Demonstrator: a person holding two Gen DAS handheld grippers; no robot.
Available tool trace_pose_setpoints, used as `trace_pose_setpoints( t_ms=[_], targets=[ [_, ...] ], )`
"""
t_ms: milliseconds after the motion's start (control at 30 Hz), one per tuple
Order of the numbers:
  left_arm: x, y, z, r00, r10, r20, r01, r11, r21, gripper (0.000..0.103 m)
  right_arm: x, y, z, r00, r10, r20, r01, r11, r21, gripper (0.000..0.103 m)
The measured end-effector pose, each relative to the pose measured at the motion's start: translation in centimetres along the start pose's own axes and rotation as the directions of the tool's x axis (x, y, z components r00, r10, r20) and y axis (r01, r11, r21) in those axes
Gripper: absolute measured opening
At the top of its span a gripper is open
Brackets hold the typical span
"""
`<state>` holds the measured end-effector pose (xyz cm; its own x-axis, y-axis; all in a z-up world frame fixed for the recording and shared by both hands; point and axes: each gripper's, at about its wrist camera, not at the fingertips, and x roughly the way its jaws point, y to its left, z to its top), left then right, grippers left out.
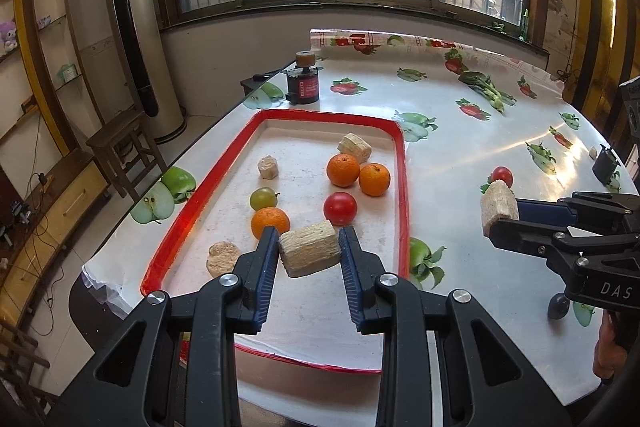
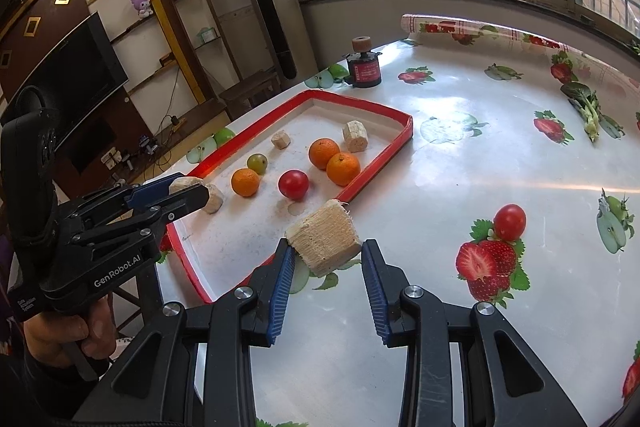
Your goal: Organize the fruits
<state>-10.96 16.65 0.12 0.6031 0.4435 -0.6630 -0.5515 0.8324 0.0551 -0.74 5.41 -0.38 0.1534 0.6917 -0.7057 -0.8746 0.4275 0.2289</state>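
My left gripper (image 1: 309, 250) clamps a pale fibrous chunk (image 1: 309, 247) above the tray (image 1: 401, 163); my right gripper (image 2: 327, 255) clamps another chunk (image 2: 325, 241) over the table (image 2: 440, 163) just beside the tray's near corner. Both look light, stiff and rough, with frayed edges that may crumble, so I hold across the flat cut sides. The tomato (image 2: 509, 221) outside the tray looks smooth and soft.

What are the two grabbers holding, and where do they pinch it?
Each holds a pale fibrous chunk by its two opposite sides: the left gripper one chunk, the right gripper another chunk.
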Motion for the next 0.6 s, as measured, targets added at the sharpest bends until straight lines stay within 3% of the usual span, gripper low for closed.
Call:
trace_pose_setpoints(
  t_ms=[600],
  targets=[
    [0.7, -0.2, 0.0, 0.985, 0.157, 0.075, -0.163, 0.984, 0.071, 0.028, 3.1, 1.0, 1.0, 0.999, -0.006, -0.048, 0.005, 1.000, -0.019, 0.035]
  ],
)
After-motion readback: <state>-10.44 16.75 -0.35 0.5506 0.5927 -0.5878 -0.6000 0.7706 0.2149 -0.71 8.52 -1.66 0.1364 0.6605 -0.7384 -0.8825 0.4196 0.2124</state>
